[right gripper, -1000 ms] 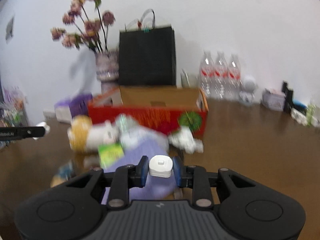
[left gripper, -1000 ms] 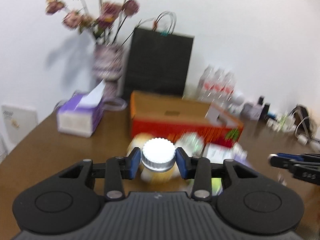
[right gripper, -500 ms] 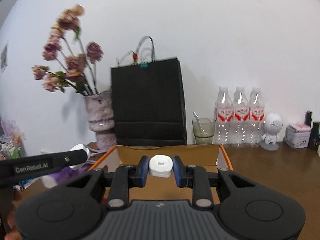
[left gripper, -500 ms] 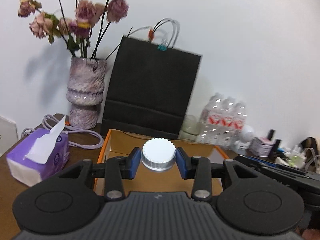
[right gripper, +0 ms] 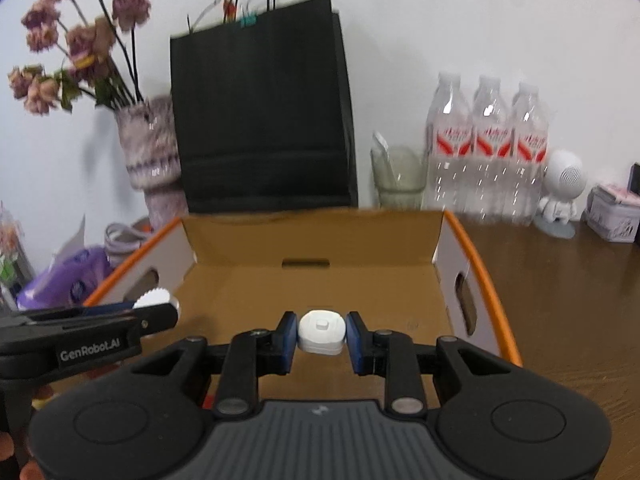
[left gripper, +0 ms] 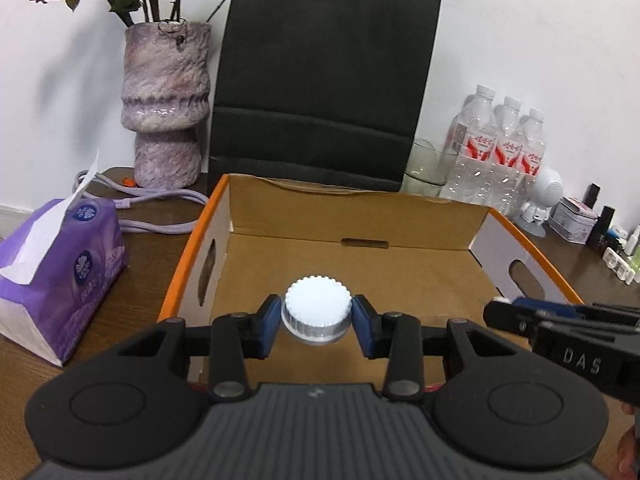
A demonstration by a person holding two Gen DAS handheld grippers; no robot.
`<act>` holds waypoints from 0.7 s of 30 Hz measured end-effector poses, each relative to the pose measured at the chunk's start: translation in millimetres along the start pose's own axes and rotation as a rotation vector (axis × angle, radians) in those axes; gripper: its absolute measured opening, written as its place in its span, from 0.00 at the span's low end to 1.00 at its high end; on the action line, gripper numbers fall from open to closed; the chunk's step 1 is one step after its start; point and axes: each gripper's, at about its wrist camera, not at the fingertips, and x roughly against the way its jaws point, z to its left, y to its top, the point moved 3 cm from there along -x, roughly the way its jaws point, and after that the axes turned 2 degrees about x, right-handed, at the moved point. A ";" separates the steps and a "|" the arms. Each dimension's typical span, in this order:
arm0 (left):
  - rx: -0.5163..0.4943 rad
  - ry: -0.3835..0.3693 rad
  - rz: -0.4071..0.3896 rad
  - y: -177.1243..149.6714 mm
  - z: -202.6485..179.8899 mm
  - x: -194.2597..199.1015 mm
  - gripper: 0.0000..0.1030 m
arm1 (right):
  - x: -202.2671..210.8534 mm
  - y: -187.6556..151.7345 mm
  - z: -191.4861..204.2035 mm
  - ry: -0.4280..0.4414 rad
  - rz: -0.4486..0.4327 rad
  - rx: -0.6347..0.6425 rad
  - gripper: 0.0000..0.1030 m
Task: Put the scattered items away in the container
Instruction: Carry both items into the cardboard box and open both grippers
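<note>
An open cardboard box [left gripper: 400, 216] with orange rims and a bare brown floor lies ahead in both wrist views. My left gripper [left gripper: 317, 317] is shut on a round white ribbed cap [left gripper: 316, 312] and hangs over the box's near left part. My right gripper [right gripper: 321, 336] is shut on a small white rounded-square piece [right gripper: 322, 332] above the near edge of the box [right gripper: 312, 232]. The left gripper [right gripper: 158, 306] shows at the left of the right wrist view. The right gripper [left gripper: 508, 312] shows at the right of the left wrist view.
Behind the box stand a black paper bag [left gripper: 320, 80], a purple-grey vase [left gripper: 166, 100] with dried flowers, a glass [left gripper: 428, 168] and three water bottles [left gripper: 500, 152]. A purple tissue pack [left gripper: 60, 272] lies left of the box. Small items [left gripper: 572, 220] line the right.
Both grippers have travelled forward from over the scattered items to over the box, each keeping its white piece. The loose items have dropped out of view and the box floor now shows.
</note>
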 end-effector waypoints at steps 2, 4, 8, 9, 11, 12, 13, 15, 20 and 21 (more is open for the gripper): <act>-0.003 0.026 -0.006 1.1 0.1 2.2 0.74 | -1.4 -2.5 1.6 -0.011 0.020 0.013 0.25; 0.000 0.070 -0.008 2.9 -0.5 4.4 1.00 | -0.7 -2.8 3.7 -0.040 0.035 0.035 0.54; -0.007 0.075 -0.015 6.4 -1.2 10.6 1.00 | 7.4 1.4 -1.3 -0.116 0.015 0.035 1.00; -0.004 0.080 -0.015 6.2 -1.6 11.1 1.00 | 9.1 2.4 -2.3 -0.107 0.016 0.029 1.00; -0.014 0.085 -0.016 5.4 -3.1 11.8 1.00 | 11.3 3.5 -3.5 -0.091 0.017 0.016 1.00; -0.018 0.085 -0.016 6.2 -3.9 11.9 1.00 | 12.0 4.0 -3.8 -0.089 0.016 0.015 1.00; -0.020 0.085 -0.017 6.2 -4.5 12.6 1.00 | 12.5 4.5 -3.8 -0.091 0.014 0.018 1.00; -0.021 0.085 -0.019 6.7 -5.5 13.8 1.00 | 13.1 4.9 -3.1 -0.099 0.013 0.024 1.00; -0.016 0.080 -0.022 7.7 -5.3 15.4 1.00 | 13.3 5.3 -2.9 -0.098 0.011 0.024 1.00; -0.015 0.081 -0.023 8.2 -5.6 15.8 1.00 | 13.4 5.5 -2.8 -0.099 0.011 0.025 1.00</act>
